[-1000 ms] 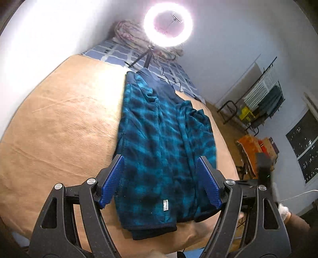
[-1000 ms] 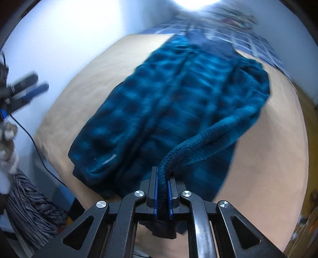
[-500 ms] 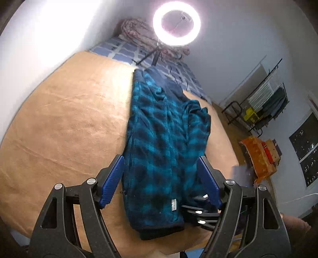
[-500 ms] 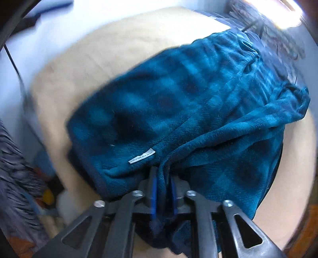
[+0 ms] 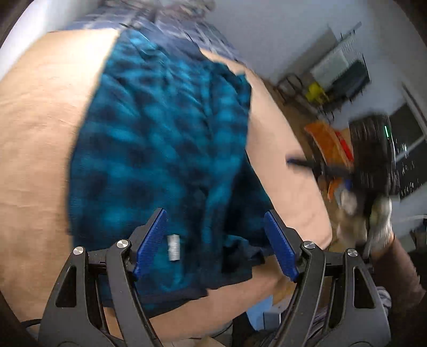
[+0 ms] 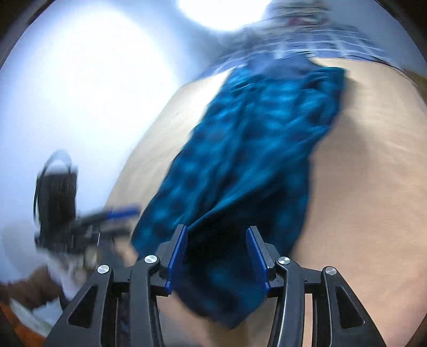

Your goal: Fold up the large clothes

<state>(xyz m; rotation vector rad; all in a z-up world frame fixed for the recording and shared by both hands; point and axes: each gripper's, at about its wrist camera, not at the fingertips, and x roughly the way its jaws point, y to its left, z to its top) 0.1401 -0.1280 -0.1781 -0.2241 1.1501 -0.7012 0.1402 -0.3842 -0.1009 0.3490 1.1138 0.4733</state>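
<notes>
A blue and black checked fleece garment [image 5: 165, 149] lies lengthwise on a tan bed cover [image 5: 40, 133], folded into a long narrow strip. Its near hem with a small grey label [image 5: 173, 247] lies just beyond my left gripper [image 5: 216, 240], whose blue pads stand wide open over the cloth without touching it. In the right wrist view the same garment [image 6: 253, 149] stretches away, and my right gripper [image 6: 217, 256] is opening with the near hem lying loose between its pads. The right gripper [image 5: 301, 162] also shows blurred at the bed's right side in the left wrist view.
A bright ring light [image 6: 221, 13] glares at the bed's far end, beside a checked blue sheet [image 5: 186, 29]. A clothes rack [image 5: 344, 66], an orange box [image 5: 328, 144] and a dark window [image 5: 408, 149] stand to the right of the bed. A white wall [image 6: 80, 93] runs along the left.
The right gripper let go of the fleece edge it pinched and its jaws spread. The left gripper dropped closer to the near hem, still wide. Both views are now blurred by motion.
</notes>
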